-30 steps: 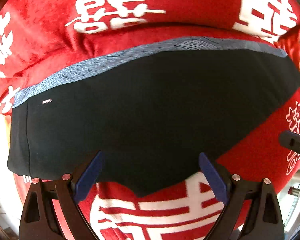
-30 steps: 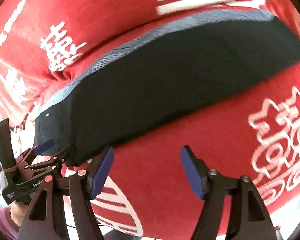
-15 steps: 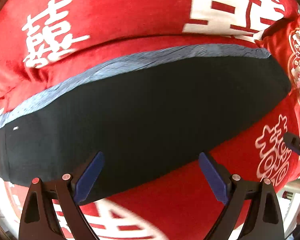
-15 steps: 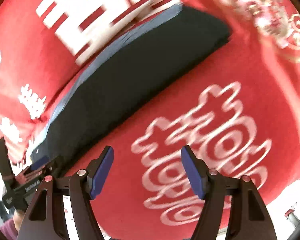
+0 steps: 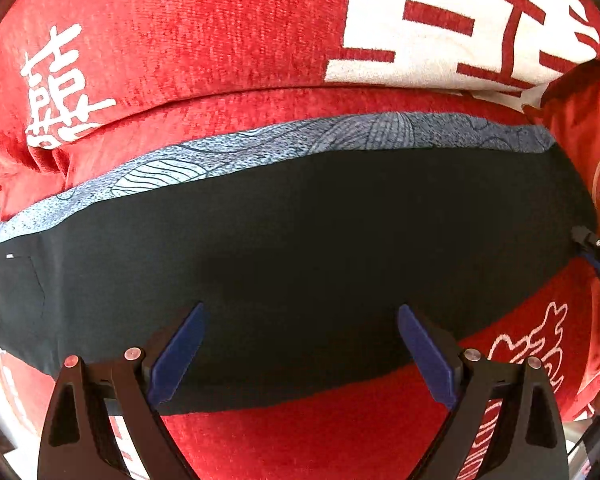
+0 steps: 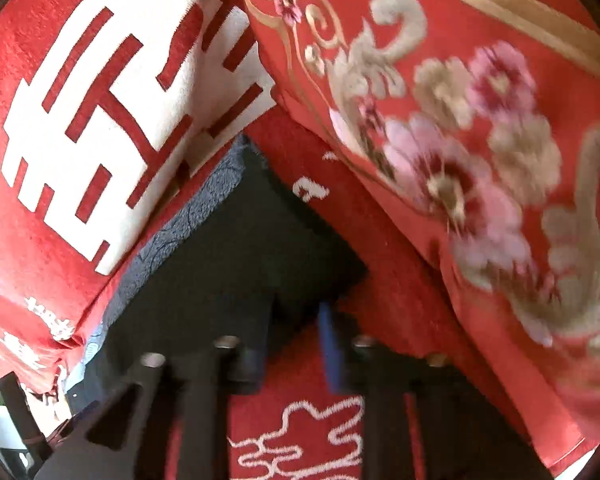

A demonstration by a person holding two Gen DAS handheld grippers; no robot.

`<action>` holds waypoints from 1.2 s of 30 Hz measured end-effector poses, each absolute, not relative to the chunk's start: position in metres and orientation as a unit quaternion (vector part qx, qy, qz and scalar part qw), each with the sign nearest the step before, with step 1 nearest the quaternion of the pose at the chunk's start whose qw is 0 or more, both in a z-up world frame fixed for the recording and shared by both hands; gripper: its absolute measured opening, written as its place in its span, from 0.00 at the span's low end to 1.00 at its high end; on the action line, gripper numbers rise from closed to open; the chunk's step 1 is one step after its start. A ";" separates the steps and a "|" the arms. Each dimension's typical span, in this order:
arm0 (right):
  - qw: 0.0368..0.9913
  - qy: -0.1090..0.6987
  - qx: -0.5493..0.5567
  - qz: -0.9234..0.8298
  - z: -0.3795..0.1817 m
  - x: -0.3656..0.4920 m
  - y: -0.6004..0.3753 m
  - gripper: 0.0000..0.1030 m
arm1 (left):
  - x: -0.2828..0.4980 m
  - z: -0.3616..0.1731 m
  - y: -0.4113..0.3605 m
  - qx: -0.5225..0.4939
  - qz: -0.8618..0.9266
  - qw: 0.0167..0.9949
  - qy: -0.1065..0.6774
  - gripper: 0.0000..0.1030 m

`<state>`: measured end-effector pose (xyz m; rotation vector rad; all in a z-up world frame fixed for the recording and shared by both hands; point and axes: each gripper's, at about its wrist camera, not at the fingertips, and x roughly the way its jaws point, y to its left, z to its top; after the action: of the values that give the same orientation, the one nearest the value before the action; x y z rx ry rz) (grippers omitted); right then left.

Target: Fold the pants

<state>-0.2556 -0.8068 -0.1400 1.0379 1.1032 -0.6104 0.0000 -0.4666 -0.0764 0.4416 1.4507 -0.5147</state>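
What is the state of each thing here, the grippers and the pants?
black pants, folded lengthwise, lying flat on the red blanket.
left gripper, open above the pants, holding nothing.
right gripper, jaws just closing, nearly shut at the pants' end corner; grip unclear.
red blanket, spread under the pants, slightly creased.

The left camera looks straight down over the left claw point(image 5: 300, 354) at the long side of the pants point(image 5: 300, 248), close up. The right camera tilts down by the pants' end point(image 6: 236, 264), very near. Both see the pants and the red cover point(image 5: 220, 40).
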 end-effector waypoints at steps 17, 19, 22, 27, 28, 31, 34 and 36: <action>0.696 0.528 0.391 -0.290 -0.105 -0.268 -0.795 0.41 | 0.010 -0.096 -0.471 0.187 -0.207 0.700 0.658 0.95; 0.722 0.522 0.368 -0.268 -0.093 -0.253 -0.785 0.41 | 0.010 -0.099 -0.469 0.185 -0.204 0.702 0.657 0.99; 0.739 0.535 0.347 -0.217 -0.099 -0.217 -0.774 0.41 | 0.008 -0.103 -0.468 0.181 -0.211 0.704 0.654 0.99; 0.742 0.552 0.338 -0.174 -0.132 -0.167 -0.775 0.41 | 0.006 -0.105 -0.467 0.180 -0.222 0.706 0.648 0.99; 0.741 0.558 0.332 -0.171 -0.140 -0.159 -0.778 0.41 | 0.006 -0.105 -0.467 0.179 -0.222 0.706 0.649 0.99; 0.740 0.576 0.296 -0.185 -0.158 -0.143 -0.790 0.40 | 0.005 -0.105 -0.467 0.179 -0.223 0.709 0.645 0.99; 0.739 0.574 0.269 -0.229 -0.154 -0.142 -0.805 0.40 | 0.005 -0.107 -0.466 0.178 -0.226 0.710 0.642 0.99; 0.728 0.572 0.298 -0.232 -0.149 -0.148 -0.809 0.41 | 0.005 -0.106 -0.467 0.178 -0.223 0.712 0.642 0.99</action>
<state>-0.1483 -0.8090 -0.1488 0.6574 1.2613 -0.5104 0.0046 -0.4666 -0.1064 0.3937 1.4227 -0.4950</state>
